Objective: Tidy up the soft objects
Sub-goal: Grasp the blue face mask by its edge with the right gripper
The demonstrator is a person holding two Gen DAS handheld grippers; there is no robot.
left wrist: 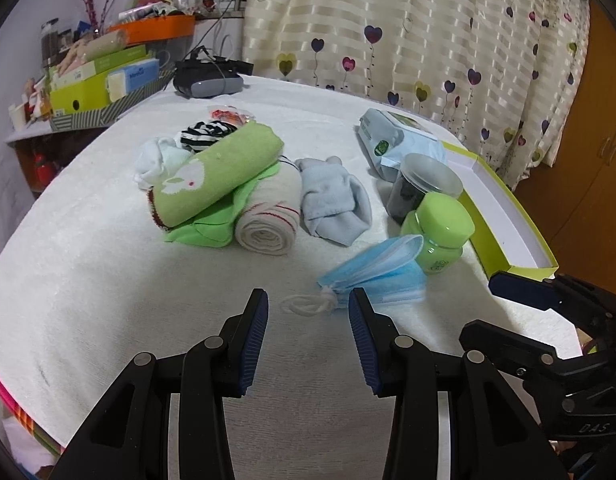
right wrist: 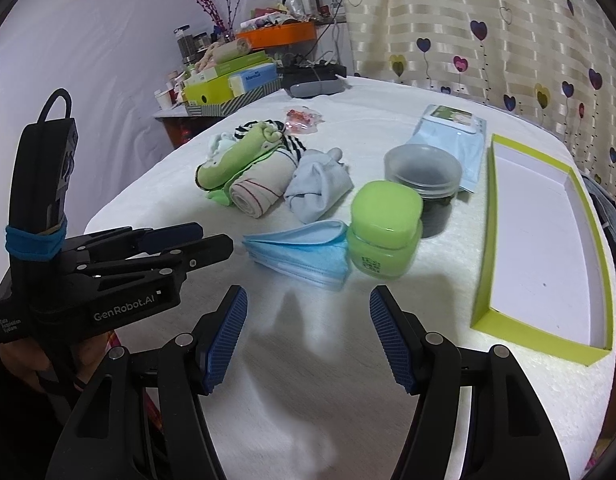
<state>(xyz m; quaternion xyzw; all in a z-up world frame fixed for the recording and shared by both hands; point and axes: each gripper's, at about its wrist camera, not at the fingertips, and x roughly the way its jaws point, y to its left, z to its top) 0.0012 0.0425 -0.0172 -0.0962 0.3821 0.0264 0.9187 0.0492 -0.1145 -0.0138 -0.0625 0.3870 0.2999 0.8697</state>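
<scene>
Soft fabric items lie grouped on the white towel-covered table (left wrist: 88,240): a rolled green towel (left wrist: 212,176) resting on a flat green cloth (left wrist: 204,232), a cream roll with red stripes (left wrist: 268,220) touching its right side, and a pale blue sock bundle (left wrist: 331,204) just beside that roll. A folded blue face mask (left wrist: 371,276) lies nearer the grippers, touching the green jar (left wrist: 439,232).

Left wrist view: the left gripper (left wrist: 308,320) has its jaws wide apart with nothing between the pads; the mask's white ear loop (left wrist: 308,304) lies just beyond the fingertips. Only the near corner of the green-rimmed box (left wrist: 507,216) is visible.

Right wrist view: the full box (right wrist: 483,264) is visible, with a white interior, at the table's right side. The right gripper (right wrist: 308,312) is spread wide and holds nothing. The mask (right wrist: 300,252) lies just ahead of it, slightly left. The left gripper (right wrist: 212,240) appears from the side, near the mask's left edge.
</scene>
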